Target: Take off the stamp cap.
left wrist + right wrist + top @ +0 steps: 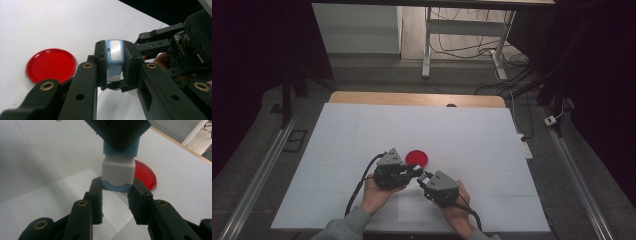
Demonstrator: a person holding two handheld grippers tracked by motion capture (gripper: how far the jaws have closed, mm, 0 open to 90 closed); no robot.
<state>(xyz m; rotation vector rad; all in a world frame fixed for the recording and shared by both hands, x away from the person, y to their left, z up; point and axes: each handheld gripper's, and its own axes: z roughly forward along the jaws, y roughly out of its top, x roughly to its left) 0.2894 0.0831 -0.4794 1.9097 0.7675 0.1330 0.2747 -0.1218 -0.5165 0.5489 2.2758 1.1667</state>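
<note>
A small blue and white block is held above the table between both grippers. My left gripper is shut on its light blue end, which carries a shiny silver patch. My right gripper is shut on the opposite rounded blue end, below the block's white middle. In the high view the left gripper and right gripper meet tip to tip near the table's front centre. A round red dish lies flat on the table just behind them, also seen as the red dish and the dish.
A white sheet covers the table, with a wooden edge at the back. A smaller paper sheet lies at the front edge. Beyond the table are a desk frame and loose cables on the floor.
</note>
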